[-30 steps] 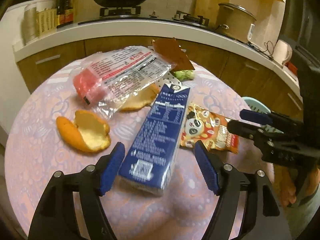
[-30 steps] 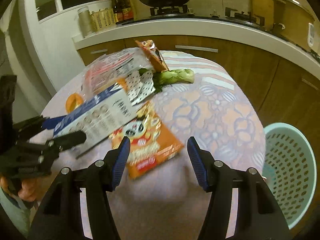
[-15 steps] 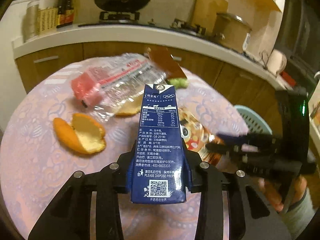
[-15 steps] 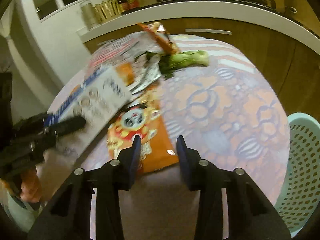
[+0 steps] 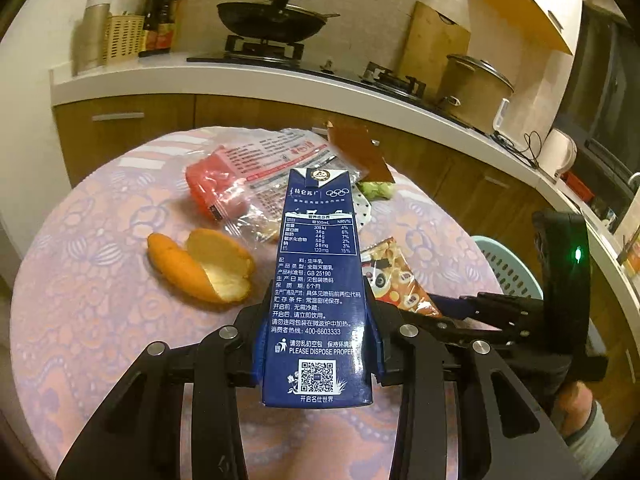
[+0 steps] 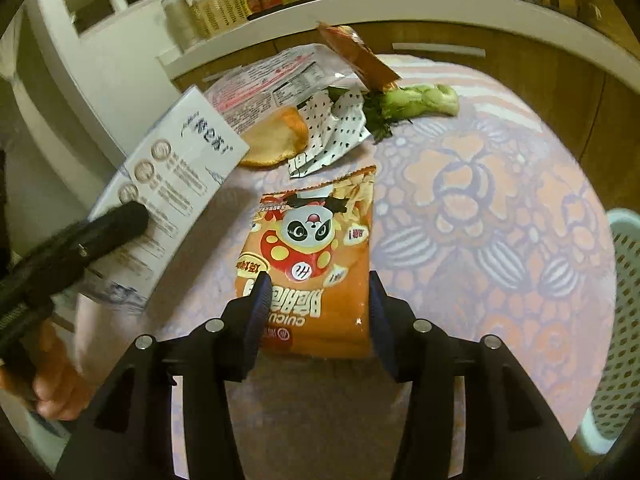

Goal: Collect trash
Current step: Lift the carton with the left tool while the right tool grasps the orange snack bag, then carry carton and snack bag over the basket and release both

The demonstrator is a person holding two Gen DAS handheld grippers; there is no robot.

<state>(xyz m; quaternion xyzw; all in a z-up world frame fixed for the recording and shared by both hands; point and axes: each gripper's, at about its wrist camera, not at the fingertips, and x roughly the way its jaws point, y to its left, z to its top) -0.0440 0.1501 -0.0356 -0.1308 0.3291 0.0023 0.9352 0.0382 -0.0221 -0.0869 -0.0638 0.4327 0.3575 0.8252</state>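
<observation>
A dark blue milk carton stands up between the pads of my left gripper, which is shut on its lower half and holds it off the round table. The right wrist view shows the carton's white side at the left. An orange snack bag with a panda lies flat on the table. My right gripper straddles its near end, jaws closing, both pads against the bag's edges. The bag also shows just right of the carton.
An orange peel, a clear printed plastic bag, a brown wrapper, dotted paper and a green vegetable stalk lie further back. A pale green slotted basket stands beside the table on the right. Kitchen counter behind.
My left gripper closed on the lying milk carton and raised it upright. My right gripper moved forward and down over the snack bag's near end, its jaws narrower than a second ago.
</observation>
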